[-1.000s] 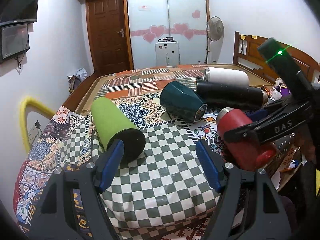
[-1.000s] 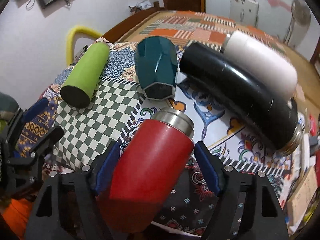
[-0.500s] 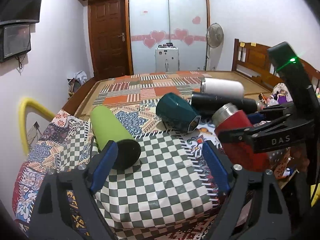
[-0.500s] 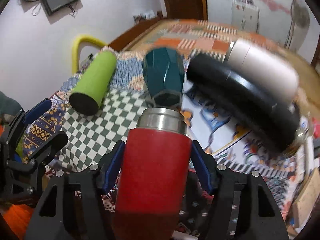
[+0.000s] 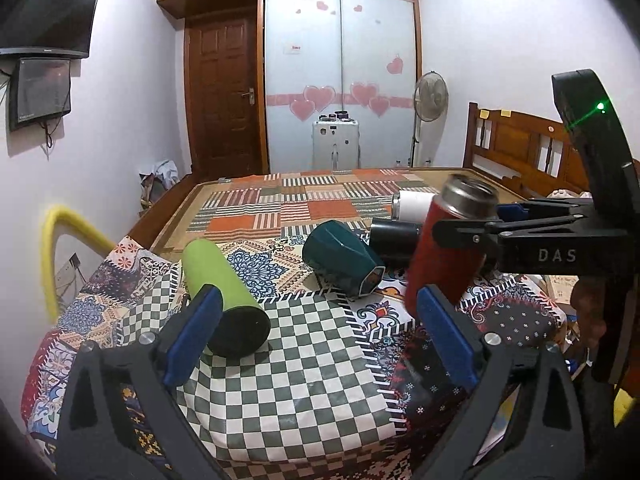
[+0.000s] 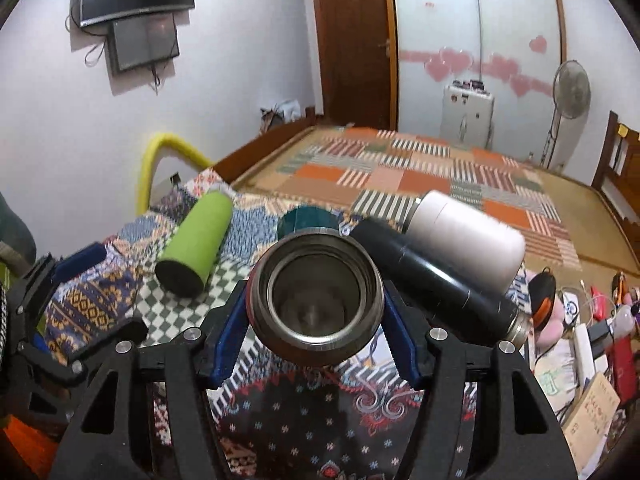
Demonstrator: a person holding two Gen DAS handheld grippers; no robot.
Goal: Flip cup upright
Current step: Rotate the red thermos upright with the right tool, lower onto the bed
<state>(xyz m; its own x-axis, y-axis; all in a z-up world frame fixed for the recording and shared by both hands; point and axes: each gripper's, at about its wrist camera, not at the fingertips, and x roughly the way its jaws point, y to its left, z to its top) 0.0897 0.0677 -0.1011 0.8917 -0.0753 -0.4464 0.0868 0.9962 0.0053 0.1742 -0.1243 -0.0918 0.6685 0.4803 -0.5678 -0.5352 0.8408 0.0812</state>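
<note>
My right gripper (image 6: 316,336) is shut on a red cup with a steel rim (image 6: 316,300), whose open mouth faces the right wrist camera. In the left wrist view the red cup (image 5: 444,252) stands nearly upright, tilted slightly, above the patterned cloth, with the right gripper (image 5: 480,232) clamped around it. My left gripper (image 5: 316,336) is open and empty, low over the checkered cloth, with the green cup (image 5: 220,292) lying on its side just beyond its left finger.
A dark teal cup (image 5: 340,260), a black flask (image 6: 436,280) and a white flask (image 6: 464,236) lie on their sides on the cloth. A bed with a patchwork cover (image 5: 304,204) lies behind. Clutter (image 6: 580,340) sits at the right edge. A yellow tube (image 5: 52,248) curves at the left.
The right gripper has lifted the red cup and turned it from lying to nearly upright, mouth up. The left gripper has drawn back a little from the cups.
</note>
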